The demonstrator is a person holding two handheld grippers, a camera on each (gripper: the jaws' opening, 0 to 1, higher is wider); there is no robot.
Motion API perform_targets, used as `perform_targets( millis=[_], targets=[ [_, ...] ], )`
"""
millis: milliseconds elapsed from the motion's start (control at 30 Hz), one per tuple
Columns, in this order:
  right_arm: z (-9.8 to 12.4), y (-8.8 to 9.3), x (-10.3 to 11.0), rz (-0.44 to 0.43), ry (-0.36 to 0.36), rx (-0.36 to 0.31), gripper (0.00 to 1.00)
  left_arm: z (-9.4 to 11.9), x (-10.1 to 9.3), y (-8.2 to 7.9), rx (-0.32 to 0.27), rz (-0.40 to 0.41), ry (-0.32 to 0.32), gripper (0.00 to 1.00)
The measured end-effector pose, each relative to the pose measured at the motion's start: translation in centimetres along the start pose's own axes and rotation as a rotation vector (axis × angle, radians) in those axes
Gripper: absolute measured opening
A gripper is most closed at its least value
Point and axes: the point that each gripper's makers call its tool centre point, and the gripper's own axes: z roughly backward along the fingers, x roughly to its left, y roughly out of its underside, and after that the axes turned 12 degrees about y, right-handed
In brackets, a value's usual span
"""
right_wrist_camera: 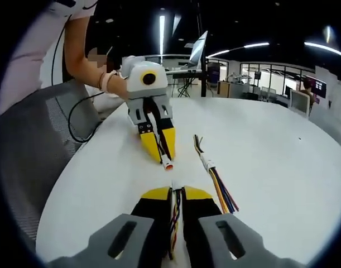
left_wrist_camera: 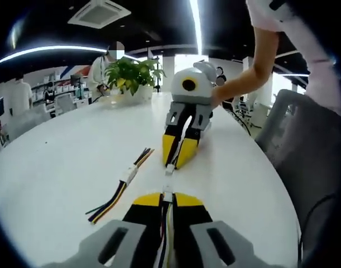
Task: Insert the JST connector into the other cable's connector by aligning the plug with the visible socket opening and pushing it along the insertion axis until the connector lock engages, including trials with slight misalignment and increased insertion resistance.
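JST connector sits clamped in left gripper jaws; right gripper jaws pinch its cable.

my left gripper yellow-tipped black jaws, grey slotted finger mounts, white rounded housing, yellow-ringed lens, my right gripper same build and colours, my short pale pink sleeve, light wristband, thin black cable by my arm

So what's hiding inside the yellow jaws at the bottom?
In the left gripper view, the left gripper is shut on a cable; its white connector pokes out the tips. How much cable sits between the jaws is covered.
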Motion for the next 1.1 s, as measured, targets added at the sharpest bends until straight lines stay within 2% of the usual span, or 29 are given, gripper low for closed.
perform_targets(
  millis=[133,167,200,267,400,600,833,1000,1100],
  targets=[
    [0.0,0.0,0.0,-0.001,-0.001,0.005,0.04,-0.1,0.0,0.0,0.002,0.003,0.009,0.00],
    [0.0,0.0,-0.1,-0.003,-0.001,0.006,0.04,-0.1,0.1,0.0,-0.001,0.018,0.009,0.00],
    [0.0,0.0,-0.1,-0.005,-0.001,0.008,0.04,-0.1,0.1,-0.1,-0.020,0.089,0.005,0.00],
    [-0.1,0.0,-0.1,-0.003,0.002,0.012,0.04,0.0,0.3,-0.1,-0.020,0.095,0.009,0.00],
    [0.1,0.0,-0.2,-0.001,0.000,0.018,0.04,-0.1,0.4,-0.2,-0.026,0.162,0.016,0.00],
    [0.3,-0.8,-0.4,-0.005,-0.014,0.012,0.04,-0.4,0.3,-0.3,0.004,0.153,0.048,0.00],
    [0.3,-1.4,-0.6,-0.002,-0.037,0.013,0.03,-0.6,0.8,-1.7,-0.015,0.131,0.062,0.00],
    [0.1,-1.6,-1.5,0.005,-0.044,0.007,0.03,-0.3,1.5,-2.5,-0.020,0.106,0.068,0.00],
    [0.0,-2.1,-1.8,0.008,-0.047,0.001,0.03,-0.3,1.7,-2.6,-0.003,0.084,0.072,0.00]
  ],
)
